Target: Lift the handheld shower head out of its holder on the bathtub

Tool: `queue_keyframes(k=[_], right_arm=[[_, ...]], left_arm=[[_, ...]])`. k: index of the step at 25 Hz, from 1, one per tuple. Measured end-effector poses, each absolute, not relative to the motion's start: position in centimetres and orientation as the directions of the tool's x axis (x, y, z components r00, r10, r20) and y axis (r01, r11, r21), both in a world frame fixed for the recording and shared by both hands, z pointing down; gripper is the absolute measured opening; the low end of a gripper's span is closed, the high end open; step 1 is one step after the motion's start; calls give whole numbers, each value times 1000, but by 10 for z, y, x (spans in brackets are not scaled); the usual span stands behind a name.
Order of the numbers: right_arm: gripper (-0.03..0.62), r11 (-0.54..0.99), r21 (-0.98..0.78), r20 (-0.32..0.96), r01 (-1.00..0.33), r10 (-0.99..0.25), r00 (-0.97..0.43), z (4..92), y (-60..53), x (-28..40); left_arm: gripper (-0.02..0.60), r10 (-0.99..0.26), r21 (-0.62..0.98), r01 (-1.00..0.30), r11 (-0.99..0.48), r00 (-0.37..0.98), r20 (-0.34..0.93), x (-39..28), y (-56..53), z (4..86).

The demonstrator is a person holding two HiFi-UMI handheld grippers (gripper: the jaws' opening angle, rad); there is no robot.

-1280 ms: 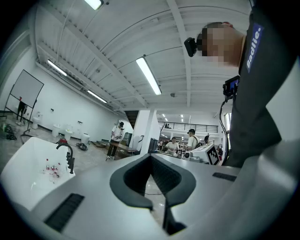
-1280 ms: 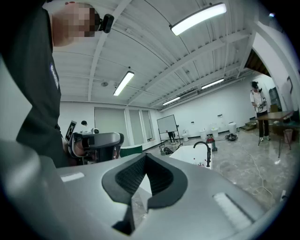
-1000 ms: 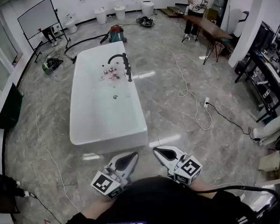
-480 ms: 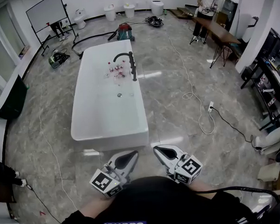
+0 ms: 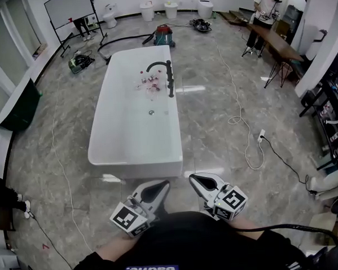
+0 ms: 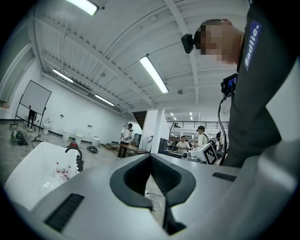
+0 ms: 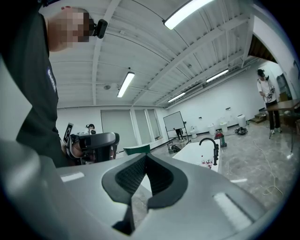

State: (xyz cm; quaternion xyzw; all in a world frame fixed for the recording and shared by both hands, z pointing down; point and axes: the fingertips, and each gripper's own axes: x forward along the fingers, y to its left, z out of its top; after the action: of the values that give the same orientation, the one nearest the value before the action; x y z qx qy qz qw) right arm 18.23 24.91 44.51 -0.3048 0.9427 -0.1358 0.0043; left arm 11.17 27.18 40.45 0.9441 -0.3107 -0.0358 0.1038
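Note:
The white bathtub (image 5: 110, 154) stands on the grey floor ahead of me. A black arched faucet (image 5: 157, 64) rises from its right rim. The black handheld shower head (image 5: 171, 85) stands upright in its holder beside the faucet, also seen small as the shower head (image 6: 79, 164) and the shower head (image 7: 216, 152). My left gripper (image 5: 164, 186) and right gripper (image 5: 194, 180) are held side by side close to my body, well short of the tub's near end. Both are shut and empty, as the left gripper (image 6: 150, 156) and right gripper (image 7: 145, 155) show in their own views.
Several small bottles (image 5: 146, 82) lie inside the tub. Cables and a white power strip (image 5: 262, 135) trail over the floor to the right. A vacuum cleaner (image 5: 165, 35), a whiteboard (image 5: 69, 8) and toilets stand beyond the tub. A person (image 5: 262, 8) stands by a table at the far right.
The tub and faucet have slid lower and to the right in the head view. Both grippers keep the same shut pose in front of my body.

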Motion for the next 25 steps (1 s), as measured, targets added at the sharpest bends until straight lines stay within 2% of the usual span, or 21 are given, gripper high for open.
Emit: queue_keyframes(k=[10,15,25], right_arm=[[2,768,-218,126,-602,-589,-798,461,138,132],[2,748,-210,153,-629,-610,-777,470,67,95],[2,711,-171,172,-682,-660,-732,460,-34,34]], left_arm=[[-9,-570,226,-549,-805,821,-33,54,152,412],[-9,-556,204,-530,-823,825,-97,15,72,405],[-9,-516,225,-493,-840,855,-55,-52,-31,413]])
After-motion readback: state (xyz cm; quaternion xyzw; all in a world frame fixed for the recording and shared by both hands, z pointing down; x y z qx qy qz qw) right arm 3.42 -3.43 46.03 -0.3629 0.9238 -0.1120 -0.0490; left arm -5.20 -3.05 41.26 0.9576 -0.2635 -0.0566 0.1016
